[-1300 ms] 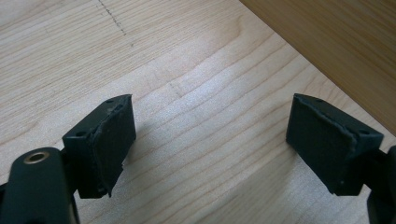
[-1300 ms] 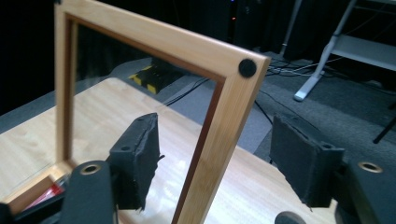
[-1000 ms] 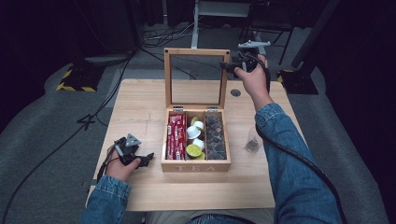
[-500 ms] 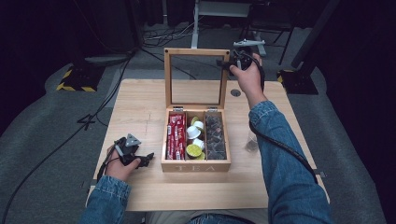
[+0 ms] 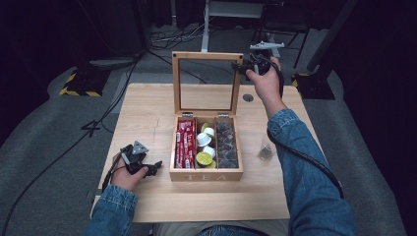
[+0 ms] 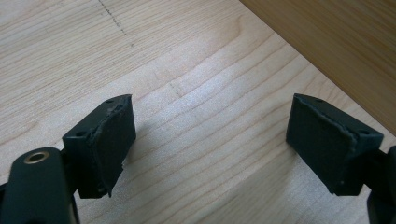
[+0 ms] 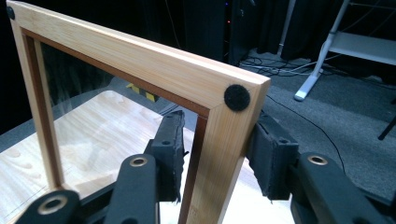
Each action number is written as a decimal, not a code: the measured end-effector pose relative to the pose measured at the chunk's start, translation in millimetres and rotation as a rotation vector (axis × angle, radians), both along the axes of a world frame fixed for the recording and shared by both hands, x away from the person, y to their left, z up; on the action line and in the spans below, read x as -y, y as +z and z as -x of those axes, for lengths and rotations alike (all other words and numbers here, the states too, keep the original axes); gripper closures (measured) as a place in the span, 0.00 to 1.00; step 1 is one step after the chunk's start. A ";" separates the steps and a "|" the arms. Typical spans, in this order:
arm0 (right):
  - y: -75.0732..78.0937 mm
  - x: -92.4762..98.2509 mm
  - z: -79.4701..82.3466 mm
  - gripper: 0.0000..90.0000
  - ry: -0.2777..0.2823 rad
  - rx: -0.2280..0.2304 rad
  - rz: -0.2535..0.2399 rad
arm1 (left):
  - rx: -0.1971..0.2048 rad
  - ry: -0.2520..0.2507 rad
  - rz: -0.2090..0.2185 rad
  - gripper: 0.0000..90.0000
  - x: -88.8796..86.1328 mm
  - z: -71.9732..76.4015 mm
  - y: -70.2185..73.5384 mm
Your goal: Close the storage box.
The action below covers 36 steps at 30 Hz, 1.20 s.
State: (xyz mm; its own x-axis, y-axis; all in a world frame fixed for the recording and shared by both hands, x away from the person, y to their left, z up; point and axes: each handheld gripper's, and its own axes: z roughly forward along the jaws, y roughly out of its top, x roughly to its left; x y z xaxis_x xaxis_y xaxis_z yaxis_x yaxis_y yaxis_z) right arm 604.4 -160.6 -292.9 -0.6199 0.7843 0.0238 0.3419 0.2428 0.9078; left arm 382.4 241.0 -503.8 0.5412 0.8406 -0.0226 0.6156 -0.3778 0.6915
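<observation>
Right gripper view: fingers (image 7: 170, 140) pinch the lid frame (image 7: 224, 135); left gripper (image 6: 210, 140) fingers spread.

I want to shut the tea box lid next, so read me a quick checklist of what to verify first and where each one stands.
1. Right gripper around the lid frame: ok, jaws sit either side of its upright edge near the top corner.
2. Jaws pressing the frame firmly: cannot tell.
3. Left gripper out of the lid's path: ok, open and resting on the table beside the tea box.
4. Nothing sticking up above the compartments: cannot tell from the high view.
5. Small clear cup away from the box: ok.
</observation>
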 end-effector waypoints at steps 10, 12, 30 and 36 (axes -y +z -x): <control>8.6 6.7 32.1 0.66 0.070 0.052 0.037 | 0.002 0.001 0.002 0.18 0.1 -0.1 -0.1; 9.4 8.5 38.4 0.66 0.081 0.058 0.036 | 0.002 0.001 0.002 0.18 0.1 -0.1 -0.1; 11.1 20.6 91.0 0.69 0.186 0.095 0.046 | 0.002 0.001 0.001 0.18 0.0 -0.2 0.0; 8.5 20.5 109.6 0.68 0.206 0.100 0.076 | 0.002 0.000 0.000 0.18 0.0 -0.1 0.0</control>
State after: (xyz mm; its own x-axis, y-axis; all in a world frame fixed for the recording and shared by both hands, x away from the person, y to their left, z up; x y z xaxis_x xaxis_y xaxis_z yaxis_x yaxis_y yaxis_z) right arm 494.8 -181.1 -284.4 -0.7635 0.6380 -0.1004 0.1870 0.3671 0.9112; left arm 382.5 241.0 -503.8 0.5410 0.8408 -0.0218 0.6144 -0.3773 0.6929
